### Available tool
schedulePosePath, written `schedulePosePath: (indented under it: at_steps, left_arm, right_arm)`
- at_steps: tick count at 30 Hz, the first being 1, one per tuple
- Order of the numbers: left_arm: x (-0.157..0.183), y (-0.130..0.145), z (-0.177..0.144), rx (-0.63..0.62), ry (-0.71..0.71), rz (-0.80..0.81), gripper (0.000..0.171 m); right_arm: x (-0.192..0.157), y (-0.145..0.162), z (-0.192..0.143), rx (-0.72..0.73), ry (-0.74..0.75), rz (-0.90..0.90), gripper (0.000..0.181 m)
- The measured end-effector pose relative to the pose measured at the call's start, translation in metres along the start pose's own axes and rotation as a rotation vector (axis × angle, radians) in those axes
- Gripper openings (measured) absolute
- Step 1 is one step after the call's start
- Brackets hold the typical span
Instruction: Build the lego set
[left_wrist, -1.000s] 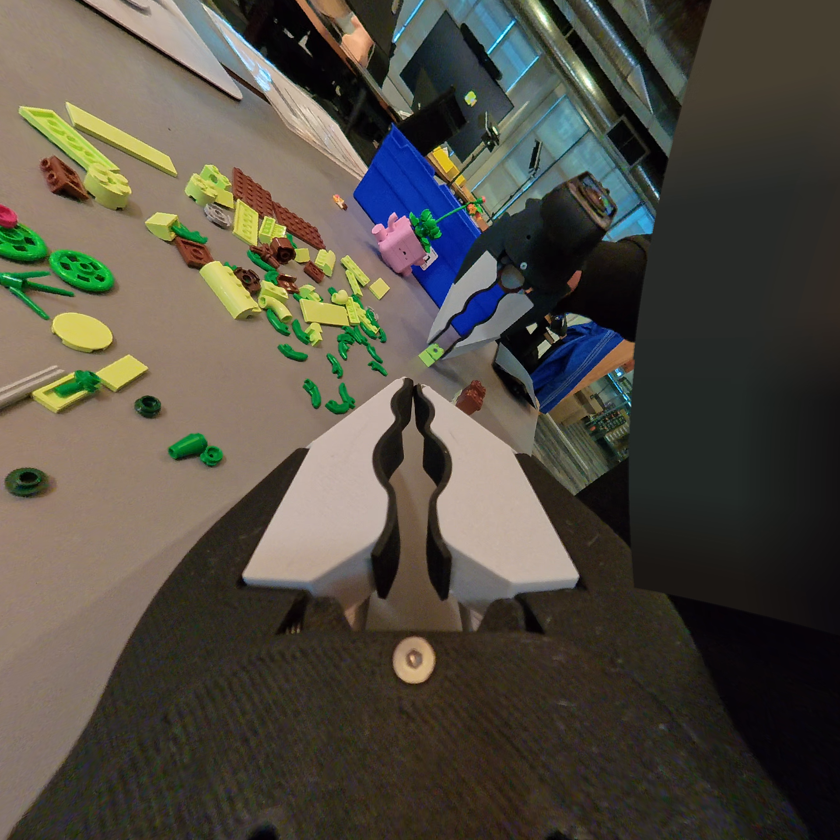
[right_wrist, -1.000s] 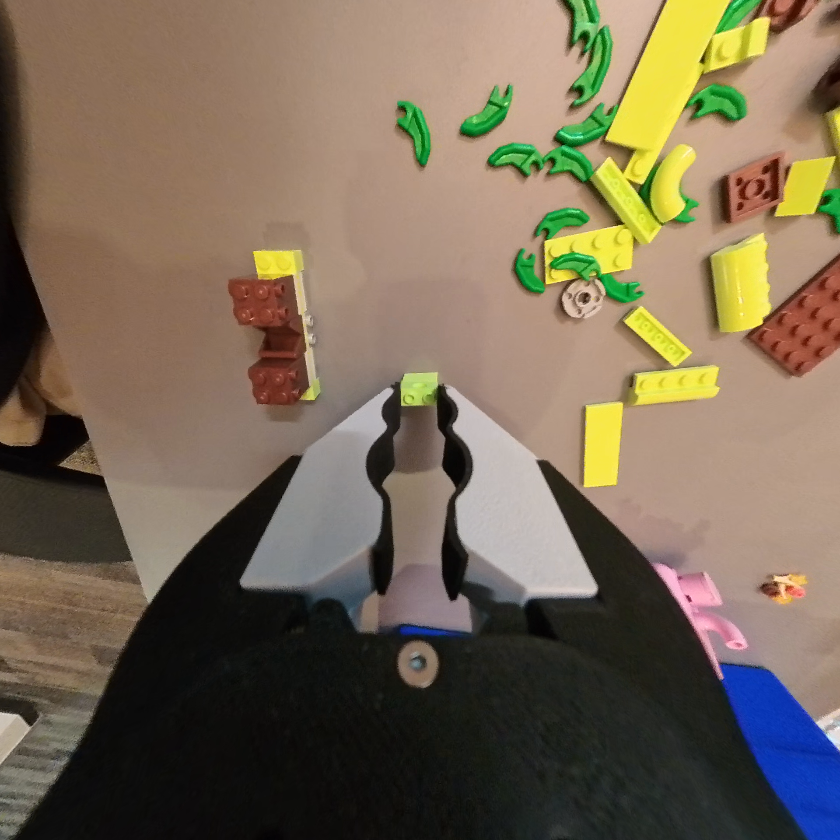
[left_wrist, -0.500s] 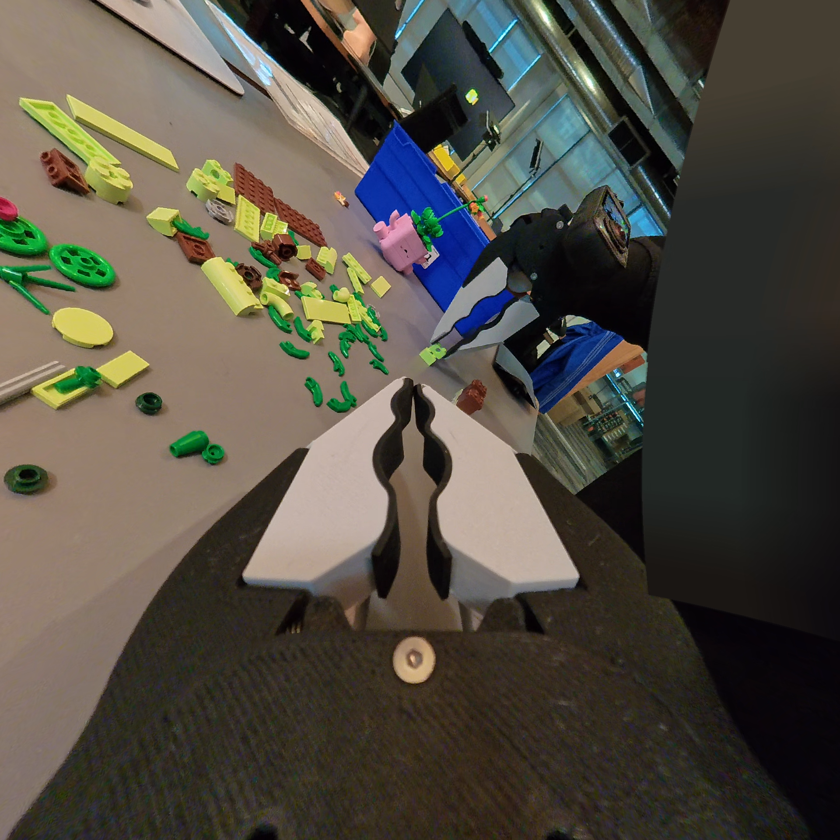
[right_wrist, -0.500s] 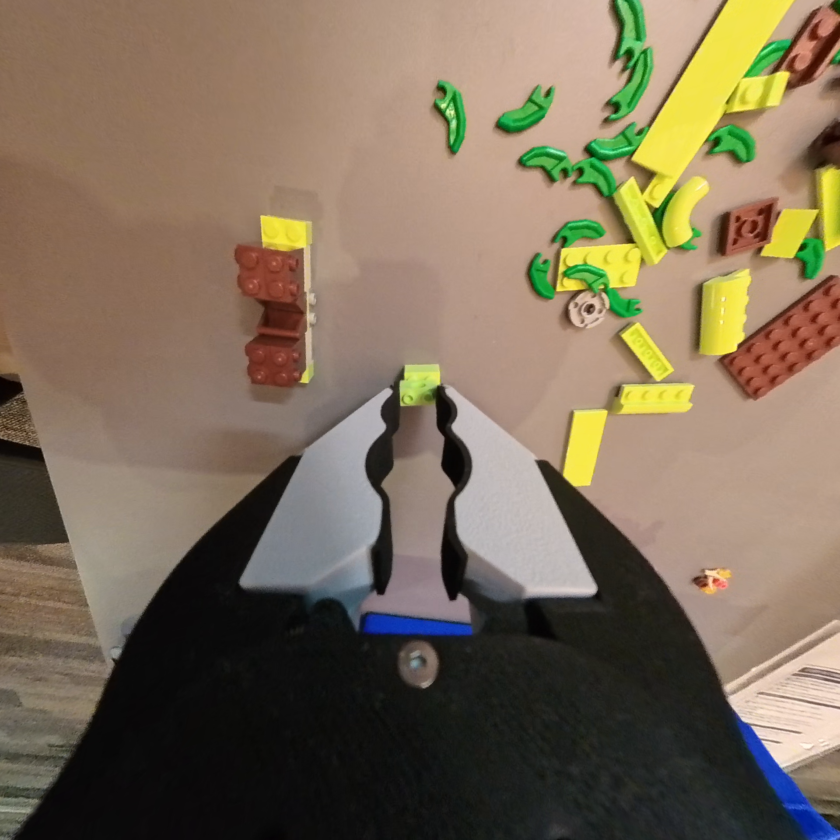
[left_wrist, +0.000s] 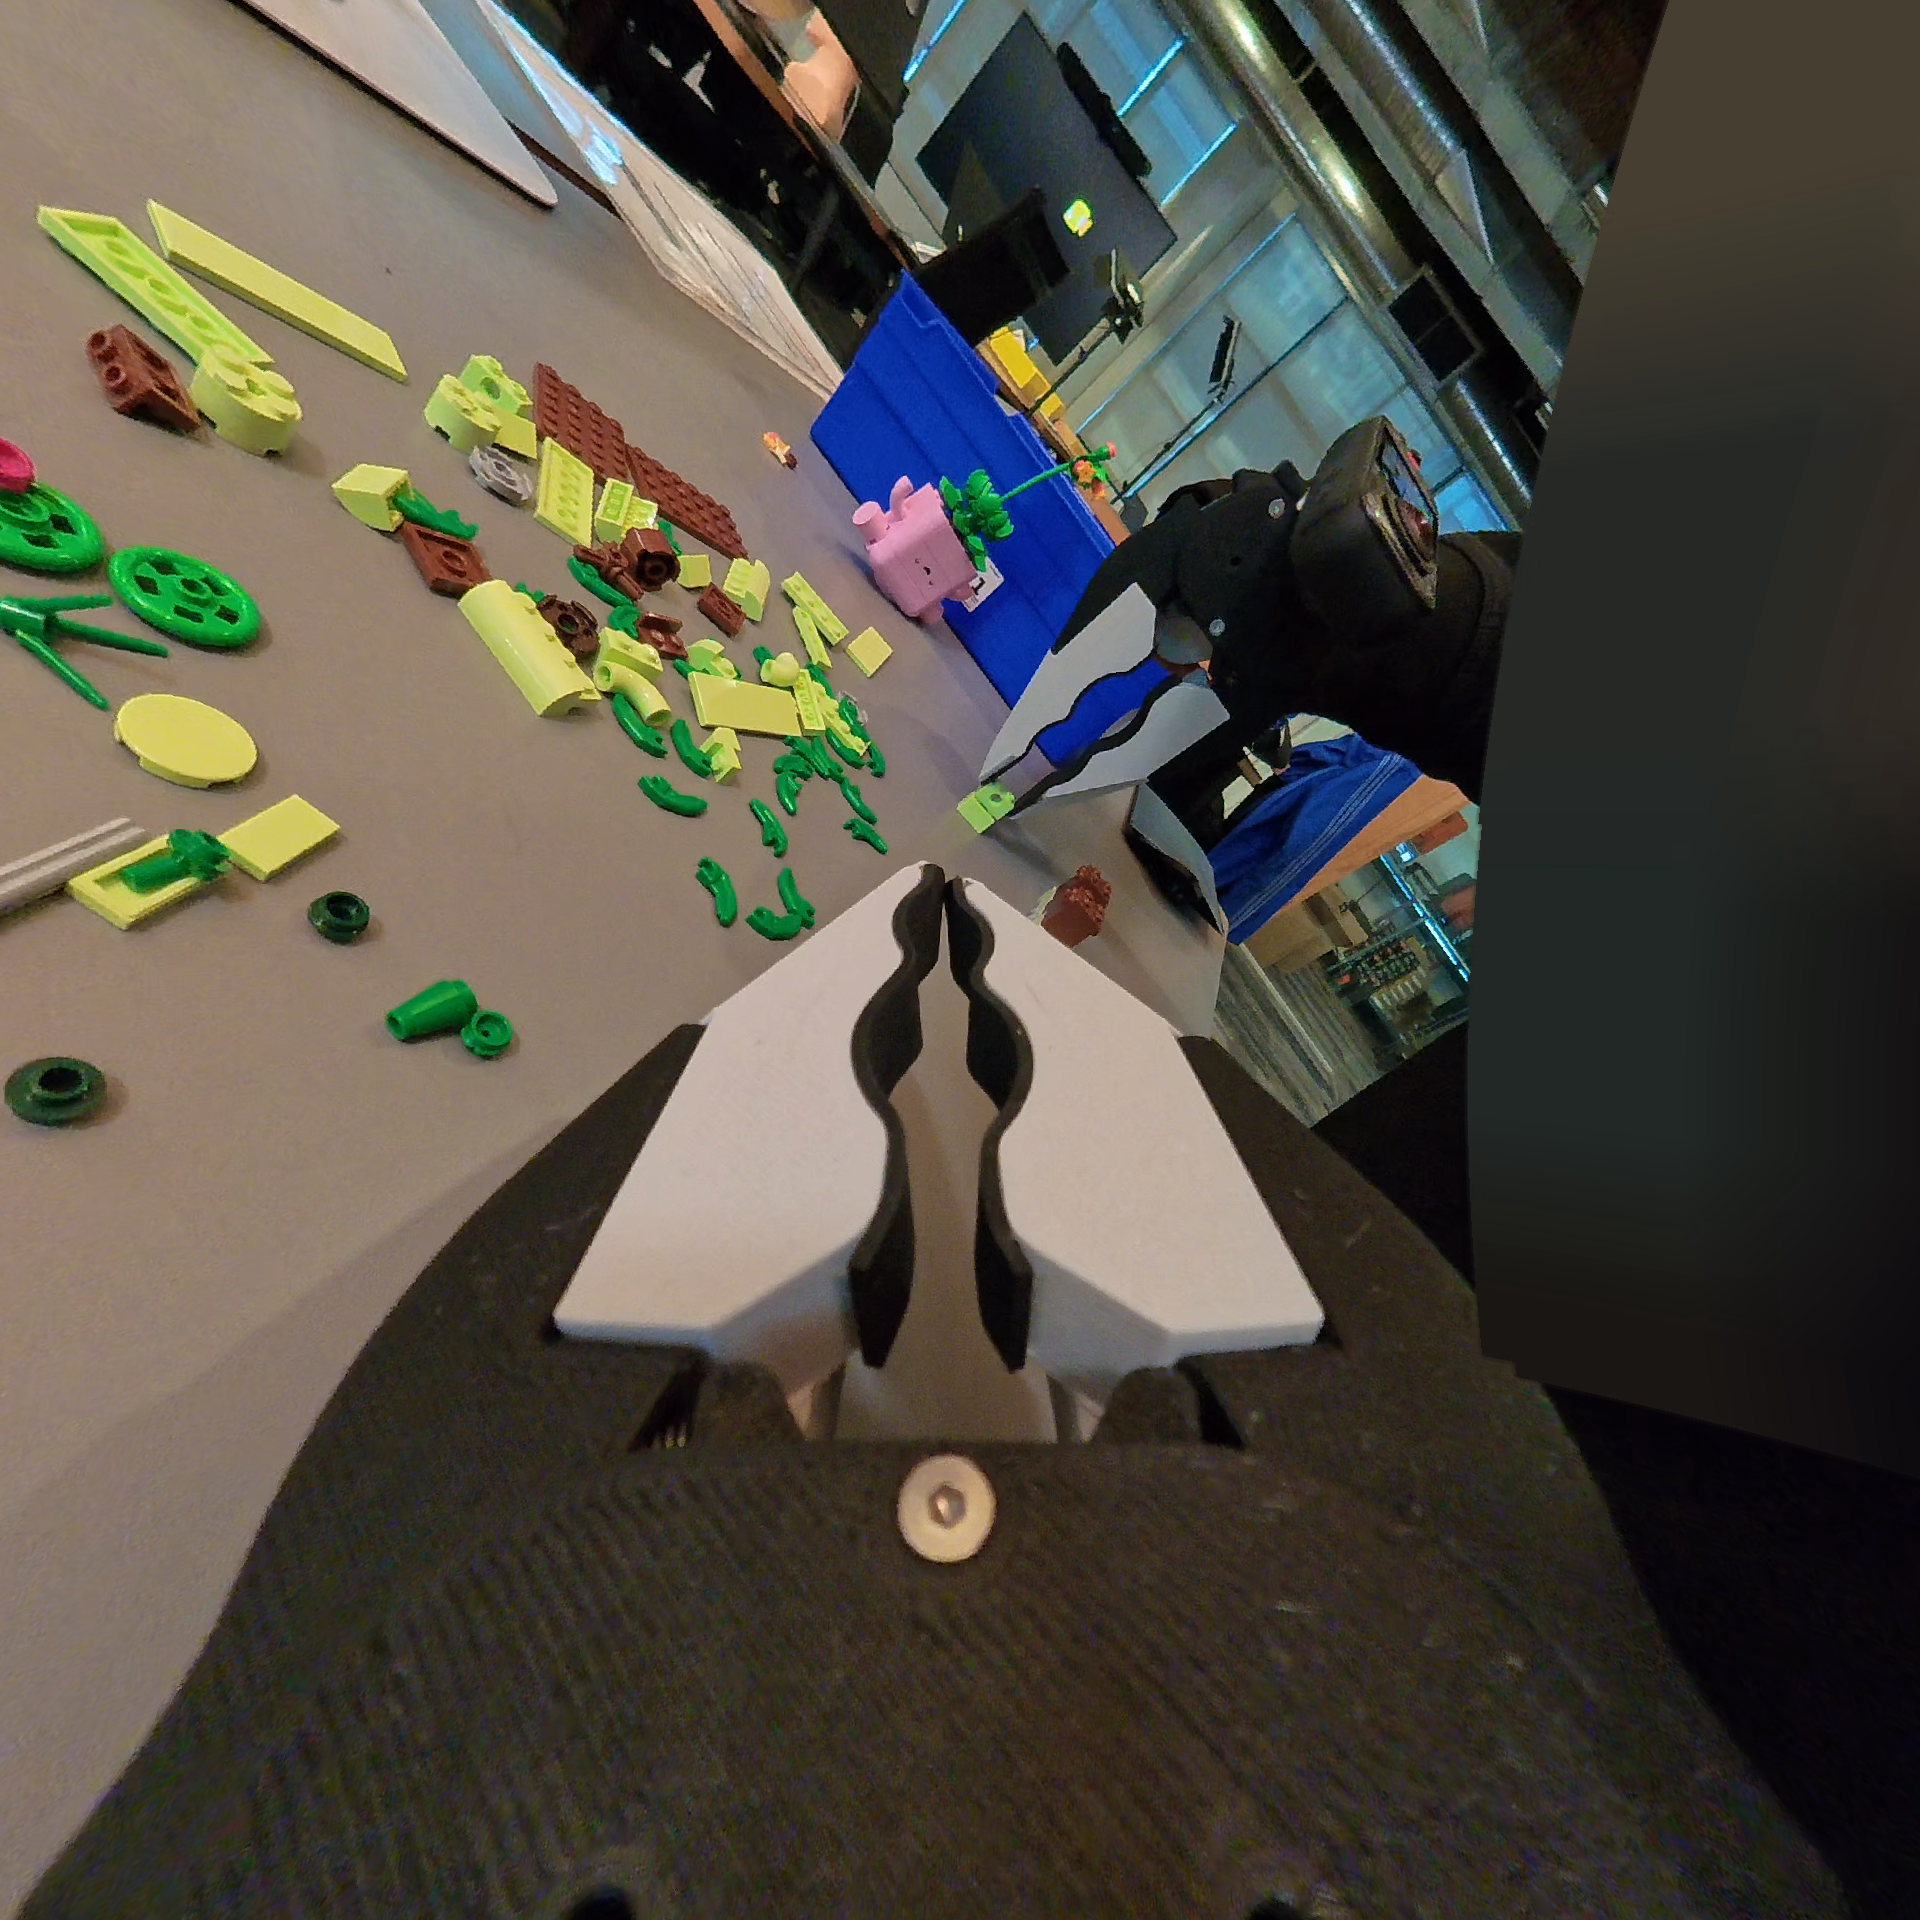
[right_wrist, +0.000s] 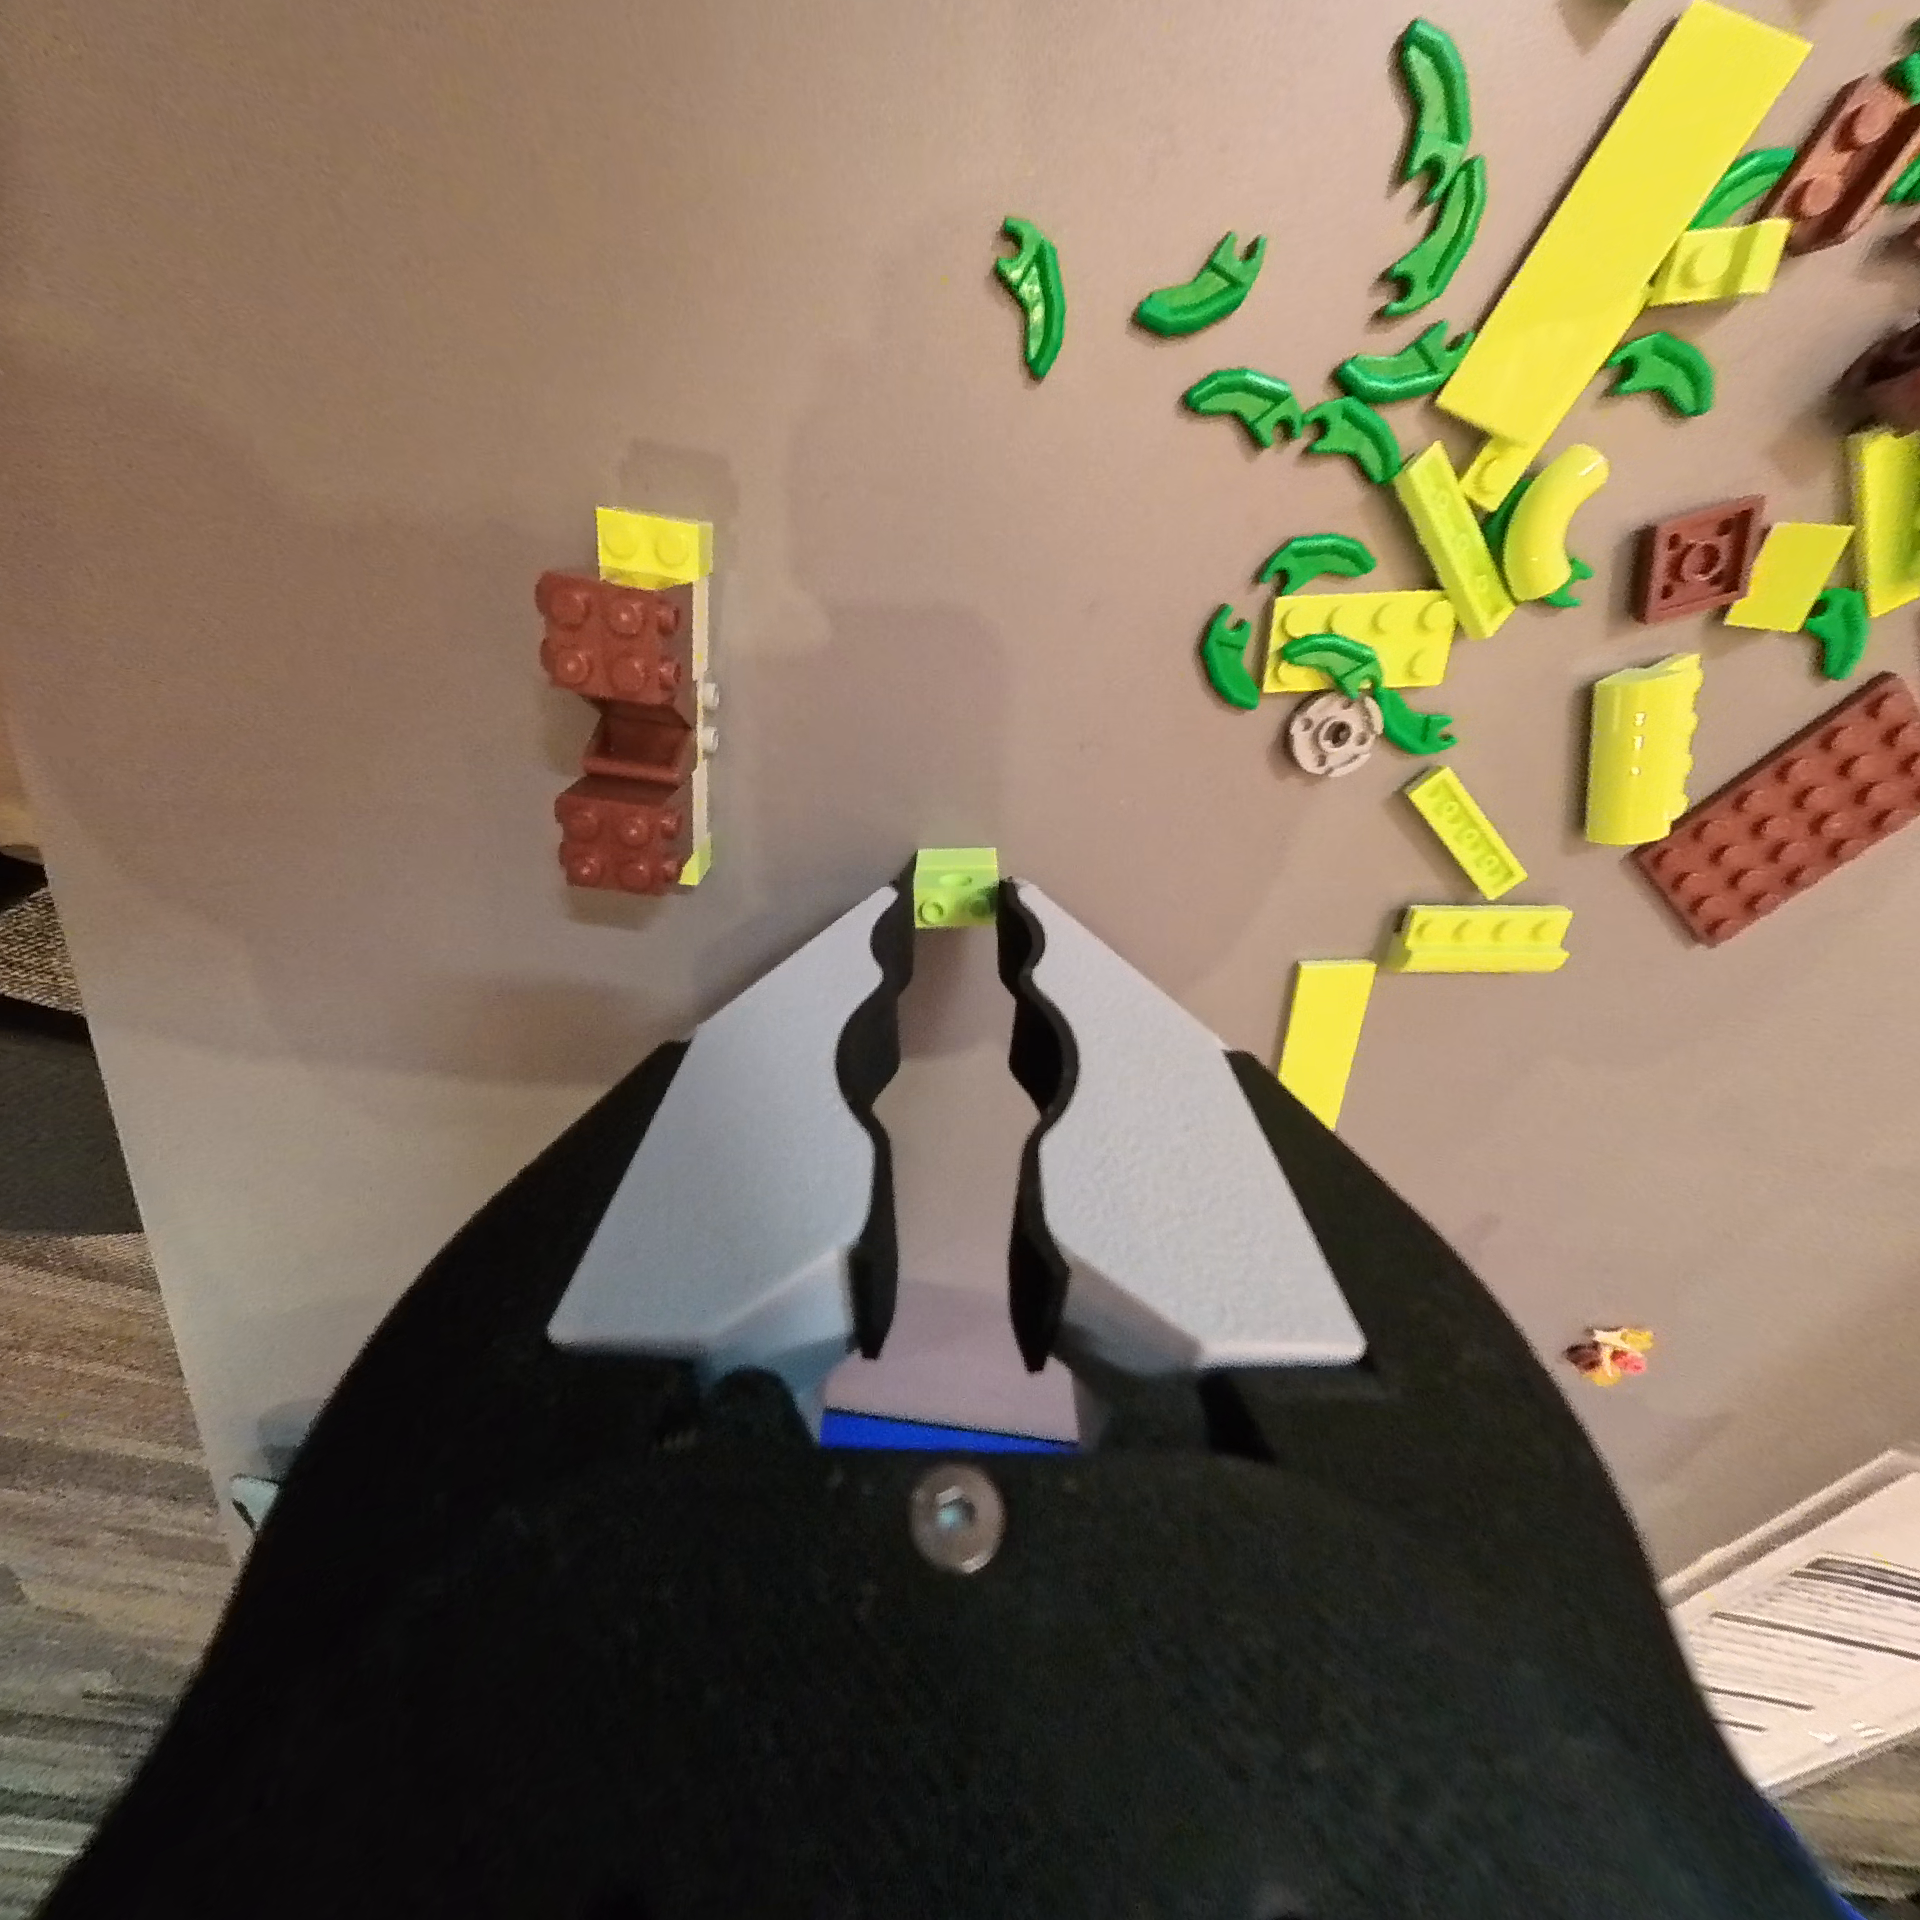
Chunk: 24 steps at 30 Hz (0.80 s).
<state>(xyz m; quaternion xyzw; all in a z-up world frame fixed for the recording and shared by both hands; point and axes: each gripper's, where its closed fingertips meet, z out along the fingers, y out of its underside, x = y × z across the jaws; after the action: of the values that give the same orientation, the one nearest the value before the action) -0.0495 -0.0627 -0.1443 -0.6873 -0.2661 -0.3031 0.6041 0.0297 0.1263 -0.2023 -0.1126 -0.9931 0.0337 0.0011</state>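
Since 1 s ago the right tongs (right_wrist: 956, 899) rose off the desk (right_wrist: 416, 260) w/ the small lime brick (right_wrist: 955, 885), more floor showing at left. L to R in right wrist view: brown-and-lime sub-assembly (right_wrist: 632, 717) near desk edge, lime brick pinched at the tong tips above the desk, loose lime/green/brown pieces (right_wrist: 1455, 582) at right. Brick likely v. light, rigid, slick plastic; best held on flat sides, as now. Right tongs narrowly apart, clamped on brick. Left tongs (left_wrist: 943, 894) closed, tips nearly touching, nothing held, hovering over desk.

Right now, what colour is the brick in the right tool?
Lime green brick, clearest in the right wrist view.
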Motion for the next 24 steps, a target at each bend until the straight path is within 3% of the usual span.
schedulePosePath:
  at_steps: [24]
  left_arm:
    - [-0.0005,0.0005,0.0001,-0.003,0.003,-0.009,0.000]
  right_arm:
    - [-0.0005,0.0008,0.0007,0.029,-0.042,-0.042,0.014]
